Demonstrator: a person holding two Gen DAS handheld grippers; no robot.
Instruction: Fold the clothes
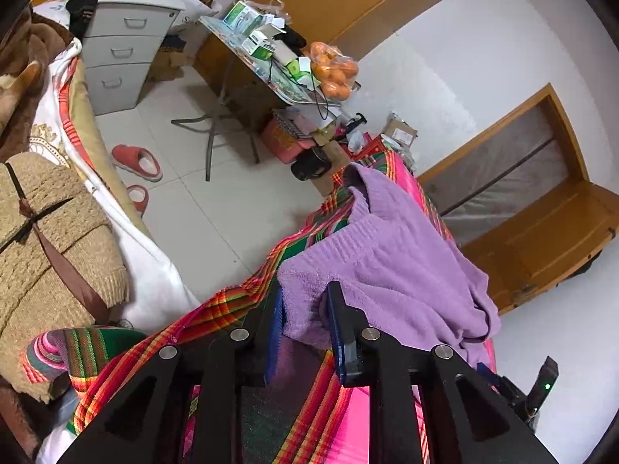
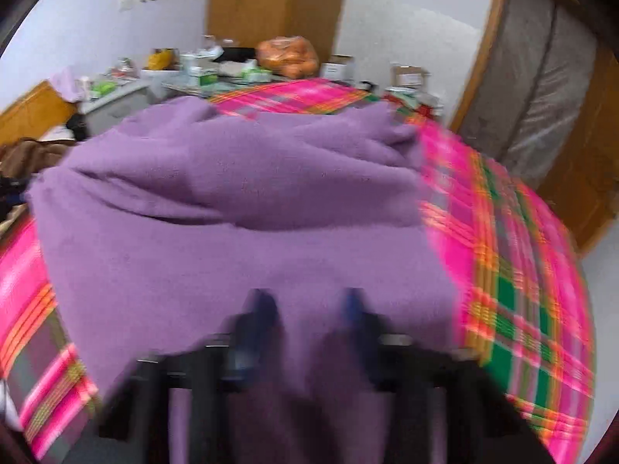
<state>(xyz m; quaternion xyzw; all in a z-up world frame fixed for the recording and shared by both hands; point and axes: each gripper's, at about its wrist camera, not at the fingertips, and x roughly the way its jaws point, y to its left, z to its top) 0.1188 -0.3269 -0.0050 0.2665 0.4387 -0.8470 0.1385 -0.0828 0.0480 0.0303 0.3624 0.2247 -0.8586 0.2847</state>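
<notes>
A purple fleece garment [image 1: 390, 263] lies bunched on a pink plaid cloth [image 1: 294, 398] that covers the work surface. My left gripper [image 1: 305, 305] is at the garment's near left corner, its fingers closed on a fold of the purple fabric. In the right wrist view the same garment [image 2: 232, 208] fills the middle, rumpled, on the plaid cloth [image 2: 522, 270]. My right gripper [image 2: 309, 305] is over the garment's near edge; the view is motion-blurred, fabric lies between the fingers, and I cannot tell if they grip it.
A bed with a tan knit sweater [image 1: 42, 239] is on the left. Red slippers [image 1: 137, 162] lie on the tiled floor. A grey drawer unit [image 1: 123, 50], a cluttered folding table with a bag of oranges [image 1: 332, 69] and a wooden door frame [image 1: 541, 193] stand beyond.
</notes>
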